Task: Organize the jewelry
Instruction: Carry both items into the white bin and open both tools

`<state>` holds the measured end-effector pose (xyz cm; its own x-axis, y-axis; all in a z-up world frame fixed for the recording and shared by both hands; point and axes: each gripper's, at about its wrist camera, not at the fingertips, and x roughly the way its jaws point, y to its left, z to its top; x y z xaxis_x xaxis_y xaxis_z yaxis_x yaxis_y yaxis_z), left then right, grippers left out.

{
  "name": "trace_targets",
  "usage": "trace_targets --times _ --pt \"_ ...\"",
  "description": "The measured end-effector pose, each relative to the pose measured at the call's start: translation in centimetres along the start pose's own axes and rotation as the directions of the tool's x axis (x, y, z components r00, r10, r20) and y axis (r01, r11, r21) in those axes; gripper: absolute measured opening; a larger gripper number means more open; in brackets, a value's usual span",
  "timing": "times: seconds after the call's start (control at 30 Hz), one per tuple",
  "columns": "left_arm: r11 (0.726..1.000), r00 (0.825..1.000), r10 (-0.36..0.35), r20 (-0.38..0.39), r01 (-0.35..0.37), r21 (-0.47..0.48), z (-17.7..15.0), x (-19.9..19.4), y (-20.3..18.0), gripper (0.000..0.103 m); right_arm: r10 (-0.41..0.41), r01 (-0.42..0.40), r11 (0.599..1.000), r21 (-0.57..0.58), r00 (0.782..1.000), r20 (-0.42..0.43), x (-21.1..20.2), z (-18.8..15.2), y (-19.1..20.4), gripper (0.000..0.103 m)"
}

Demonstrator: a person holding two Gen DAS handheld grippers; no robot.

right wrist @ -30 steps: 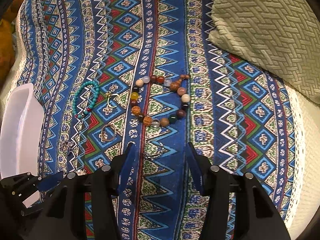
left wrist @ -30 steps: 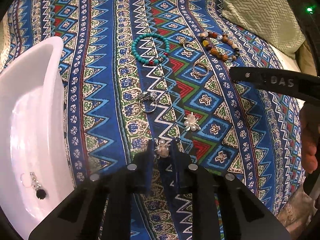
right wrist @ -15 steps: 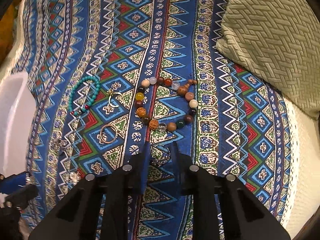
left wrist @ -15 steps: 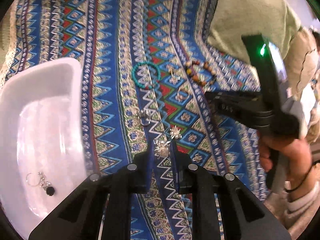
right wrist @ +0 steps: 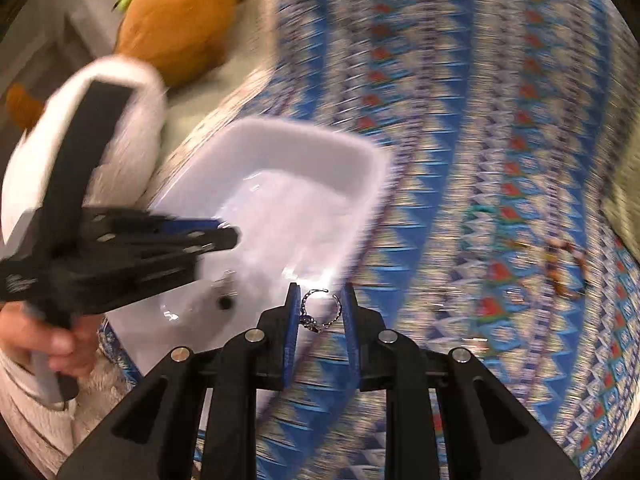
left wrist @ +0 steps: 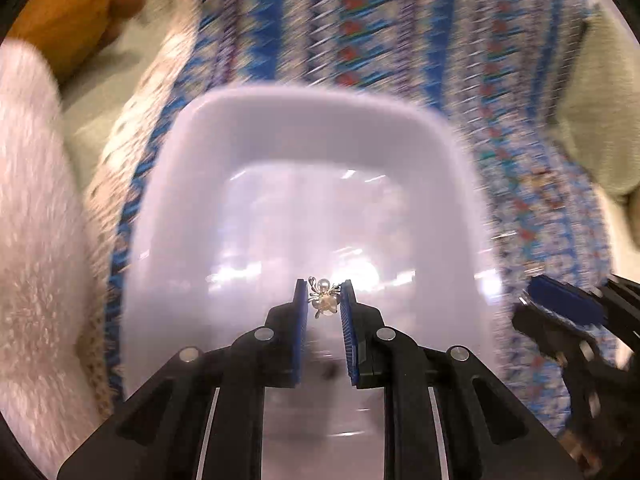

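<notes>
A: Left wrist view first. The left gripper point(left wrist: 323, 300) has its blue-padded jaws drawn in narrow, clamped on a small gold-wire and pearl brooch point(left wrist: 323, 299) pinched right at the fingertips.

B: And under it?

A: The glossy white rectangular plastic tray point(left wrist: 304, 120) lies straight ahead of and below those fingertips, filling the middle of the view. It rests on the blue zigzag-patterned cloth point(left wrist: 400, 40), which is badly smeared. A fluffy white sleeve point(left wrist: 36, 240) runs down the left side. Off to the right of the fingers sits the right gripper point(left wrist: 560, 304), blurred, beside the tray's right rim.

B: Over to the right wrist view.

A: The right gripper's jaws are close together, having just been closing, and a thin open silver ring with a dark stone point(right wrist: 320, 310) is squeezed between the pads. It hangs at the tray's near right edge, over the rim, I'd say; blur makes that hard to call.

B: The other tool?

A: To the left, over the tray, held in a hand point(right wrist: 52, 336). Inside the tray, left of the fingertips, lies a small dark-beaded earring point(right wrist: 225, 294). An orange plush toy point(right wrist: 180, 12) sits far ahead, beyond the tray.
</notes>
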<state>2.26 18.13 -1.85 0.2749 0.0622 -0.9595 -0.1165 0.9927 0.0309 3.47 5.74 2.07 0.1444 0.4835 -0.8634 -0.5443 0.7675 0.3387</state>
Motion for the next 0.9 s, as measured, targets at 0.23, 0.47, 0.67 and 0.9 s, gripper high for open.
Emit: trace_targets --times 0.23,0.47,0.67,0.9 --pt "0.996 0.997 0.078 -0.020 -0.077 0.053 -0.6 1.6 2.4 0.016 -0.041 0.037 0.998 -0.059 0.998 -0.056 3.6 -0.7 3.0 0.022" --pt "0.991 0.995 0.105 -0.003 -0.104 0.085 -0.5 1.1 1.8 0.019 -0.064 0.060 0.996 -0.063 0.996 -0.054 4.1 -0.3 3.2 0.021" --pt "0.994 0.993 0.081 0.088 -0.087 0.068 -0.4 -1.7 2.4 0.047 -0.071 0.064 0.992 -0.109 0.995 -0.067 4.6 -0.9 4.2 0.022" --pt "0.994 0.993 0.091 0.081 -0.096 0.058 -0.8 -1.5 2.2 0.047 -0.069 0.062 0.992 -0.107 0.995 -0.066 3.9 -0.6 4.2 0.027"
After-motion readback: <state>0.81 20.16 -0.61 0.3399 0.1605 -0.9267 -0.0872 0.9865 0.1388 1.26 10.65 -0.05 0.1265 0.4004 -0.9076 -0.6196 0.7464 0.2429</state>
